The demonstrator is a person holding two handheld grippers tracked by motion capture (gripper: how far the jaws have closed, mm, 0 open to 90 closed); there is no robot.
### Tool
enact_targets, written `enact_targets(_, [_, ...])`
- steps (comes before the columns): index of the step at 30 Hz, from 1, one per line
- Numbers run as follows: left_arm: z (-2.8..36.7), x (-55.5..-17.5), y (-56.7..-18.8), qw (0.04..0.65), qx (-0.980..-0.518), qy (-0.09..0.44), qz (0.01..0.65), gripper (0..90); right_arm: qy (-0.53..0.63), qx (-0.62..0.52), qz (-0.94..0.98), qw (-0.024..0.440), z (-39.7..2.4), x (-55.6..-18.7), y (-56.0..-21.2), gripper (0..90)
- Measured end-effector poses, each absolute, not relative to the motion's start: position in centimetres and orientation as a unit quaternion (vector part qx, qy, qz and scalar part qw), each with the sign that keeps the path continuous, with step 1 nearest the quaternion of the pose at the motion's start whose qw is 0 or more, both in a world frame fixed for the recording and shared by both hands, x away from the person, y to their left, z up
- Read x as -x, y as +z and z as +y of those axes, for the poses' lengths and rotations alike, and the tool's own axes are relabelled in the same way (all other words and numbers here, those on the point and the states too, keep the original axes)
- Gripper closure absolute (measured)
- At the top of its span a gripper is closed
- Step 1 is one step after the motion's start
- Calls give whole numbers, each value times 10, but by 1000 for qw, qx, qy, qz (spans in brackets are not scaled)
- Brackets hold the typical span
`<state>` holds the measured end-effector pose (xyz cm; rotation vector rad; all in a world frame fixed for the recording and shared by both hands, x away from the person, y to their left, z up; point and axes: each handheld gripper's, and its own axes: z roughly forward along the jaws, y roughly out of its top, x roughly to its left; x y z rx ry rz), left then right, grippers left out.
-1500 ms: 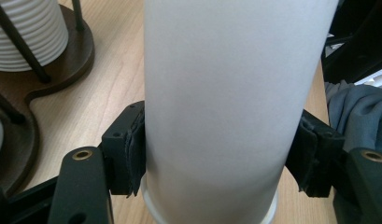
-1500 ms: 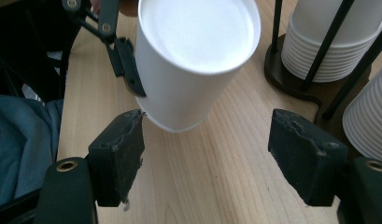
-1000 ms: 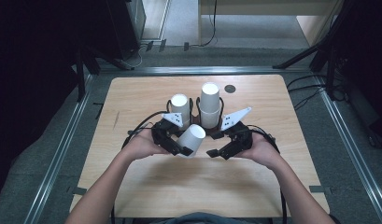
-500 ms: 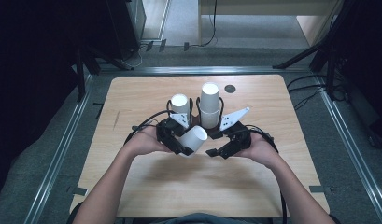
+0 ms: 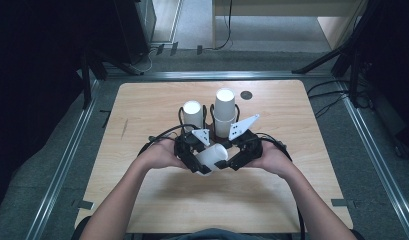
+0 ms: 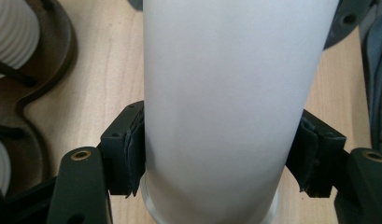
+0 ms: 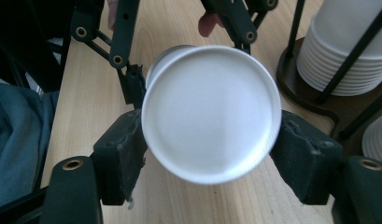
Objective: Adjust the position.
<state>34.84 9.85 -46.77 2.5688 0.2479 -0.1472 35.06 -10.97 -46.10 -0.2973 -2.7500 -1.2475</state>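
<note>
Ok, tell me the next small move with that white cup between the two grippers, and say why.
Probably let the left gripper loosen, so the cup passes to the right one. The white paper cup lies on its side between both hands, the left fingers clamp its wall, and the right gripper, whose jaws have just been closing, now has its pads at the cup's closed end. Two grips on one cup stall everything.
</note>
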Motion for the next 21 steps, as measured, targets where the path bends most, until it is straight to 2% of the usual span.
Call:
enact_targets(10, [95, -346, -472, 278, -955, -69, 79, 302, -402, 90, -909, 69, -102, -348, -462, 324])
enact_targets(16, [96, -346, -473, 286, -950, -92, 84, 281, -398, 100, -907, 96, -102, -348, -462, 343])
enact_targets(18, [98, -347, -473, 297, -946, -93, 92, 236, -398, 98, -908, 87, -103, -347, -460, 342])
enact_targets(20, [99, -346, -473, 298, -945, -86, 102, 135, -398, 100, -908, 81, -104, -347, -458, 341])
enact_targets(21, [100, -347, -474, 299, -945, -84, 106, 125, -401, 101, -907, 80, -105, -348, -457, 341])
